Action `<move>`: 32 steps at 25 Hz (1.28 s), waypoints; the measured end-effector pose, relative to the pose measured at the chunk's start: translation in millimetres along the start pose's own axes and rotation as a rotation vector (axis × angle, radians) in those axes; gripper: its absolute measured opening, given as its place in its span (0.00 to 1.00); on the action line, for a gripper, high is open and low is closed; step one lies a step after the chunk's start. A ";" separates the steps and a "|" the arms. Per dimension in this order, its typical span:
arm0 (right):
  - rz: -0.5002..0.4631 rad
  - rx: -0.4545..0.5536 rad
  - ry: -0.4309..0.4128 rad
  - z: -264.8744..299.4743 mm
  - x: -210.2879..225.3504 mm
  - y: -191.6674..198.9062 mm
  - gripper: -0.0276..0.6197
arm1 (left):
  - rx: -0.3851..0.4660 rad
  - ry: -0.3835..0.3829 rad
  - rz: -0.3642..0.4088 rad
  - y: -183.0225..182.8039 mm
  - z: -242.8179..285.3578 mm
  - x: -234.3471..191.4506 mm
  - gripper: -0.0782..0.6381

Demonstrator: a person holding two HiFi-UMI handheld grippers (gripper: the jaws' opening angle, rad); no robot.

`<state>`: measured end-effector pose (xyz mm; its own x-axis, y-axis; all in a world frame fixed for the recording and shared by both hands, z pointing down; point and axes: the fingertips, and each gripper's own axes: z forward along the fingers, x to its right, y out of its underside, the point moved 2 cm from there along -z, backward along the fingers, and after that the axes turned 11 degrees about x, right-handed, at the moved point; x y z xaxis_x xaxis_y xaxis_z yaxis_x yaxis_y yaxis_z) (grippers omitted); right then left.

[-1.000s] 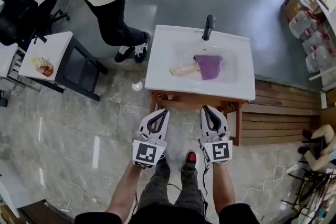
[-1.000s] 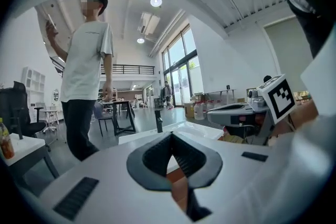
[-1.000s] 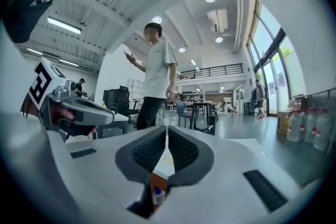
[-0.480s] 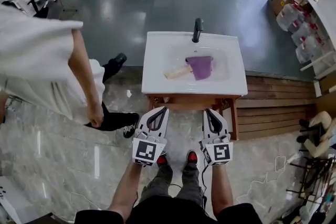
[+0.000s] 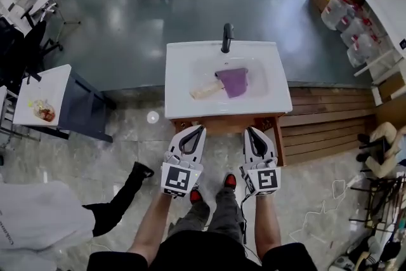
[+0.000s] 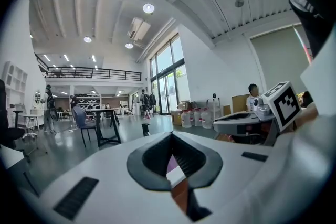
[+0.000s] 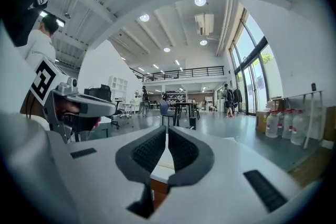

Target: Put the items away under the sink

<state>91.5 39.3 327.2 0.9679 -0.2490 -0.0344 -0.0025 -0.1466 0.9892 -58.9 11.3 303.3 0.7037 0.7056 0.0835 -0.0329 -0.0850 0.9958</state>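
The person is standing squarely before the white sink [image 5: 181,89], holding both grippers out just in front of its wooden cabinet [image 5: 219,125]. The left gripper [image 5: 198,129] is keeping its fingertips pressed together with nothing between them. The right gripper [image 5: 248,131] is likewise staying pressed together and empty. Over the last second both have crept slightly closer to the cabinet front, but neither is touching anything yet.

The items are lying where they were, inside the basin. A purple cloth [image 5: 232,81] is resting near the middle below the black faucet [image 5: 226,38]. A pale beige item [image 5: 206,90], perhaps a brush though it is too small to tell, is touching the cloth's left edge. Nothing has been lifted or shifted.

The main change is the bystander [image 5: 38,222]. That person was beside the sink's left edge a second ago and is now walking off at the lower left, well apart from it. The floor to the left of the cabinet is therefore opening up again.

By my reading the task is only just starting. The grippers are still arriving, and one of them will probably need to spread before reaching over the rim for the cloth or opening the space underneath.
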 end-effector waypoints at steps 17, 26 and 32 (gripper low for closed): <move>0.044 -0.067 -0.077 118.6 107.8 58.7 0.10 | -0.052 -0.096 -0.014 29.0 142.1 -47.8 0.12; 0.076 -0.177 -0.112 151.0 155.1 129.6 0.10 | -0.135 -0.123 -0.065 90.6 205.1 -50.0 0.12; 0.113 -0.240 -0.131 177.6 172.3 163.2 0.11 | -0.174 -0.138 -0.067 116.9 227.1 -60.9 0.12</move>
<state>213.2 -197.5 457.5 0.9243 -0.3742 0.0750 -0.0338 0.1154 0.9927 55.6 -201.3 406.3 0.7983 0.6018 0.0234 -0.0965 0.0896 0.9913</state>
